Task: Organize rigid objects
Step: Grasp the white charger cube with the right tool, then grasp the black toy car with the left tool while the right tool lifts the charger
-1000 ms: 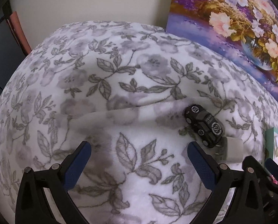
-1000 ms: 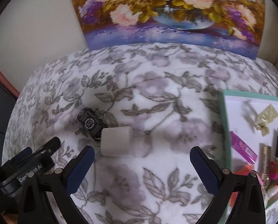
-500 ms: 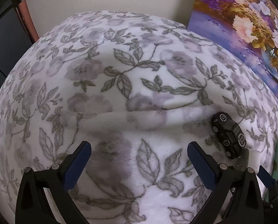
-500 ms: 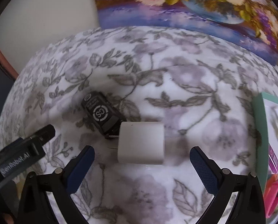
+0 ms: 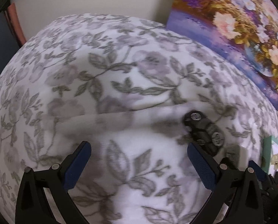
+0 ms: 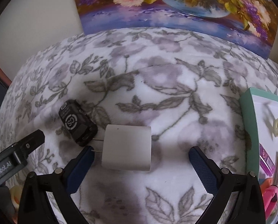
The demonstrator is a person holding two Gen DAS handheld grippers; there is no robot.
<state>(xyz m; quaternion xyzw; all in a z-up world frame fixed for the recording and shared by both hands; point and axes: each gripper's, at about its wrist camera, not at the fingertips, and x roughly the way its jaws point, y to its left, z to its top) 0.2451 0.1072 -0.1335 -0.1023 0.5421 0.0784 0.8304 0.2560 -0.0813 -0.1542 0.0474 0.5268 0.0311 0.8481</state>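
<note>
Right gripper [image 6: 140, 169]: jaws spread, empty; white charger block [image 6: 126, 147] lies between the tips.
Left gripper [image 5: 139, 166]: jaws spread, empty, bare floral blanket [image 5: 101, 85] between.
Black toy car [image 6: 76, 123]: touching the charger's prongs, left of right jaws.
Teal-rimmed tray [image 6: 248, 130]: far right, blanket clear before it.
</note>
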